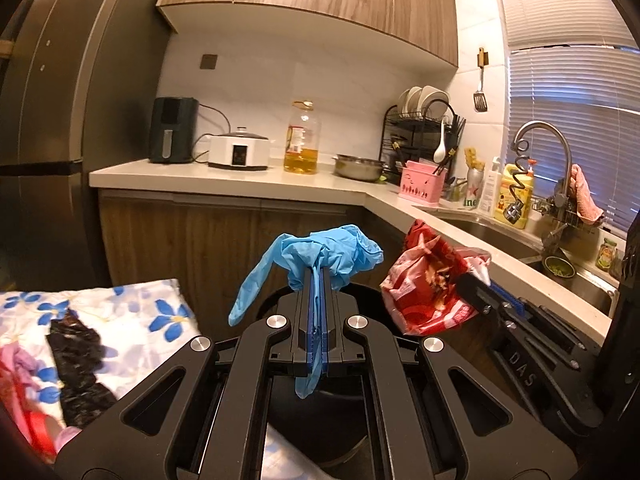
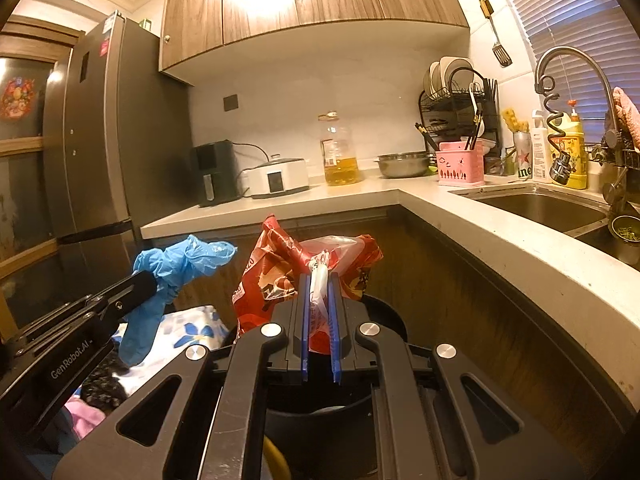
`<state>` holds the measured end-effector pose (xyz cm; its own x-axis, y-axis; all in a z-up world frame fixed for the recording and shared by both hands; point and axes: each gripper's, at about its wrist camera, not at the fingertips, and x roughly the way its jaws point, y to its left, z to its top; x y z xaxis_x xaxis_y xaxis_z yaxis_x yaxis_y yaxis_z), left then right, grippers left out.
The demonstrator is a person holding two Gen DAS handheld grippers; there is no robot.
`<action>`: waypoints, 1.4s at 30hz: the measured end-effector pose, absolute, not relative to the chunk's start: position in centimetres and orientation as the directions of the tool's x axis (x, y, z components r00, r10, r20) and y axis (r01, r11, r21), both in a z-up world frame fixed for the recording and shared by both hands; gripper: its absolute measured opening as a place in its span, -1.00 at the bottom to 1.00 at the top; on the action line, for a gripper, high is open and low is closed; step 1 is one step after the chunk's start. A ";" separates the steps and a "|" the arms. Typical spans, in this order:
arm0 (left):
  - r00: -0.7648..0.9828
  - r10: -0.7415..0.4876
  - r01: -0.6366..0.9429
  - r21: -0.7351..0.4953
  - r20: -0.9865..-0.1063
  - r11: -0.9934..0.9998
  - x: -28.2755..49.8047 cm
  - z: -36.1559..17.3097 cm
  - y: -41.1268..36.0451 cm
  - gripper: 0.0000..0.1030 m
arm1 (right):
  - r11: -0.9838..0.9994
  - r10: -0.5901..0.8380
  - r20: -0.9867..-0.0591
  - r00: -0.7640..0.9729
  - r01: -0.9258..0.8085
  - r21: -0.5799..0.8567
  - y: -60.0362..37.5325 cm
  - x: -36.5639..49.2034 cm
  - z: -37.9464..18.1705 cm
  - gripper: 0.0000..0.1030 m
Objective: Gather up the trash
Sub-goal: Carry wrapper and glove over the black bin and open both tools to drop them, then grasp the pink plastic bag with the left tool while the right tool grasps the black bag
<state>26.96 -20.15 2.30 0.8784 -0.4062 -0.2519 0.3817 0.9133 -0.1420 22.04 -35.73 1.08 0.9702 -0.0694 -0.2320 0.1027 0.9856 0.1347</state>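
Left tongs (image 1: 317, 276) clamped tight on a crumpled blue glove (image 1: 320, 256), pads pressed together with glove material squeezed between them; one finger of the glove dangles down on the left, a scrap hangs out below the pads. Right tongs (image 2: 320, 280) pinched narrow on the white plastic edge of a red snack bag (image 2: 304, 276), bag bunched up above and in front of the pads. Both items held in the air, side by side, glove to the left of the bag, not touching. Below and just beyond both tongs sits a black round bin (image 2: 384, 316), its rim showing behind the bag; glove and bag are above it, not inside. In the left wrist view the right tongs come in from the right edge with the bag at their tip. Floral cloth (image 1: 132, 312) lies at lower left with a black crinkled wrapper (image 1: 80, 364) and something pink on it. Behind: pale L-shaped worktop (image 1: 248, 182) with a dark air fryer (image 1: 173, 130), white cooker (image 1: 239, 152), oil bottle (image 1: 302, 138), steel bowl (image 1: 358, 166), pink utensil caddy (image 1: 422, 182), dish rack (image 1: 424, 124). Sink (image 2: 536, 206) with curved tap (image 2: 576, 64) at right, grey fridge (image 2: 92, 140) at left.
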 end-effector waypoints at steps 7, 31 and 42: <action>0.868 -0.423 0.395 -0.153 -0.259 0.906 29.1 1.4 -21.5 -0.97 | 0.986 -0.078 -0.241 0.967 0.111 0.127 -36.7 23.9 0.6 -0.82; 0.844 -0.430 0.384 -0.200 -0.319 0.902 32.0 -1.4 -22.2 -0.05 | 0.981 -0.081 -0.281 0.956 0.126 0.149 -38.6 26.1 -0.6 -0.41; 0.889 -0.328 0.273 -0.203 -0.320 0.940 28.4 -1.4 -18.4 0.57 | 0.979 -0.066 -0.301 0.951 0.120 0.167 -37.5 24.2 -1.3 0.05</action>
<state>28.45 -18.42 -1.39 0.8889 -0.3275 -0.3202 0.2732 0.9402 -0.2032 24.19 -37.53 -1.33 0.9514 -0.0658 -0.3009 0.1204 0.9786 0.1667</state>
